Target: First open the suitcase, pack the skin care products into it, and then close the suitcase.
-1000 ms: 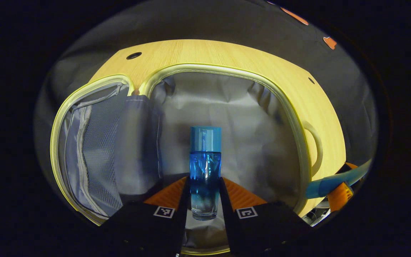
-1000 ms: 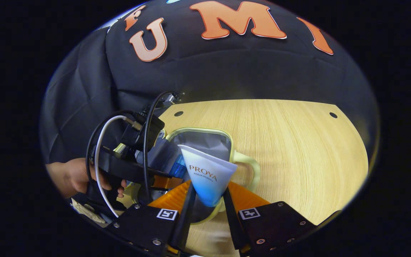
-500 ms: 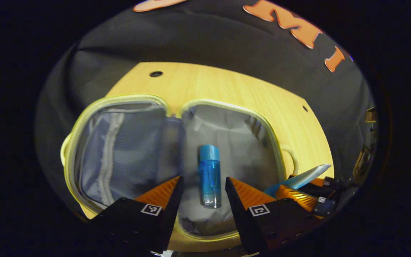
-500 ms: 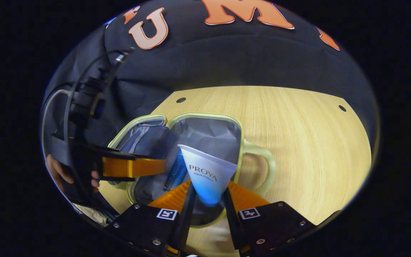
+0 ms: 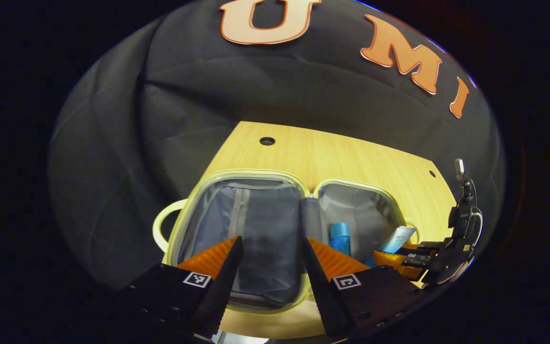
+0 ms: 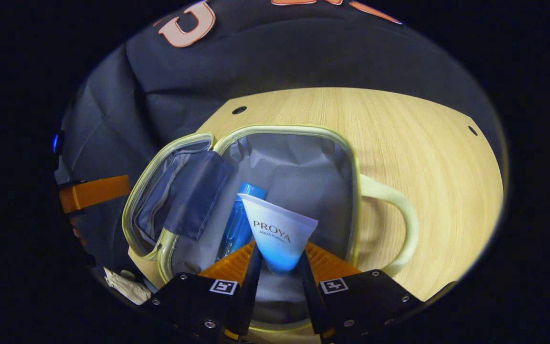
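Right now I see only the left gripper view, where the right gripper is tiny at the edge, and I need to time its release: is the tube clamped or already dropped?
Observer: Clamped. In the right gripper view, both fingers of the right gripper press the tube, narrow end between them, wide end forward.
Operator: Is it over the suitcase?
Observer: Yes, it sits within the suitcase rim, over the grey lining.
Operator: And the blue bottle?
Observer: The blue bottle lies on that lining just left of the tube in that view, partly hidden behind it.
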Tool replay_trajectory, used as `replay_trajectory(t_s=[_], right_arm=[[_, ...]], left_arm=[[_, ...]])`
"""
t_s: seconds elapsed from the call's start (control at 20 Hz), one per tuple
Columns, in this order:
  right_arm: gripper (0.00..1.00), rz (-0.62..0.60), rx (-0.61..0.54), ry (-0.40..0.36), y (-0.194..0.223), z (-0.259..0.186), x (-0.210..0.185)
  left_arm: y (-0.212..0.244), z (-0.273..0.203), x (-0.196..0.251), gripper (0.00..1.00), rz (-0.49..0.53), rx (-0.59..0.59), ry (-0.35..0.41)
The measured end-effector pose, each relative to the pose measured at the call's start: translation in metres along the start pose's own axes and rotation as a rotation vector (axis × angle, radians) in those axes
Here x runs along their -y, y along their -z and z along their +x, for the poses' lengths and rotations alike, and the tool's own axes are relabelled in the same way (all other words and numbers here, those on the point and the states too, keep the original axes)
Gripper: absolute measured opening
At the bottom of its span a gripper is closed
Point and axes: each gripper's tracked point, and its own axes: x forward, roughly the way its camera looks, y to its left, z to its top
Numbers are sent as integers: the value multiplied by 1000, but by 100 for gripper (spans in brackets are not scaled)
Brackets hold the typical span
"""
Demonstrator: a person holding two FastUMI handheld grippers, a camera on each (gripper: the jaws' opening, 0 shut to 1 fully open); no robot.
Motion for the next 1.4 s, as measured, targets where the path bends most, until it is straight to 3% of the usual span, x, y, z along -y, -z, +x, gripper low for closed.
replay_trajectory(t_s=[0.25, 0.3, 0.35, 0.55, 0.65, 0.7, 0.75, 0.8, 0.85, 0.95, 1.05, 1.1, 1.15, 1.4], right_arm=[[45, 38, 15, 67, -15, 16, 12], [48, 41, 19, 74, -17, 14, 14], [42, 39, 33, 79, -20, 11, 16], [39, 27, 125, 129, -41, -19, 36], [46, 24, 187, 166, -55, -45, 50], [44, 18, 216, 188, -62, -58, 58], [61, 13, 243, 211, -67, -70, 65], [66, 6, 268, 232, -73, -82, 72], [73, -3, 290, 251, -78, -94, 78], [80, -26, 330, 286, -85, -115, 86], [83, -40, 361, 308, -91, -135, 91], [84, -41, 368, 312, -91, -143, 91], [84, -39, 376, 313, -91, -149, 89], [87, -59, 421, 325, -94, -175, 87]], left_arm=[[-4, 2, -59, 77, -81, 27, -85], [-7, 4, -70, 77, -98, 43, -94], [-9, 5, -83, 77, -111, 53, -111], [-15, 12, -128, 77, -163, 88, -148], [-15, 15, -151, 82, -163, 97, -193], [-12, 21, -158, 77, -164, 97, -199], [-11, 20, -162, 77, -170, 101, -198], [-12, 22, -165, 82, -184, 107, -192], [-10, 25, -166, 77, -208, 111, -187], [-4, 28, -176, 77, -276, 113, -171], [0, 30, -187, 77, -348, 111, -166], [6, 33, -190, 82, -388, 107, -152], [11, 37, -192, 77, -431, 94, -134], [41, 67, -207, 77, -608, 18, -63]])
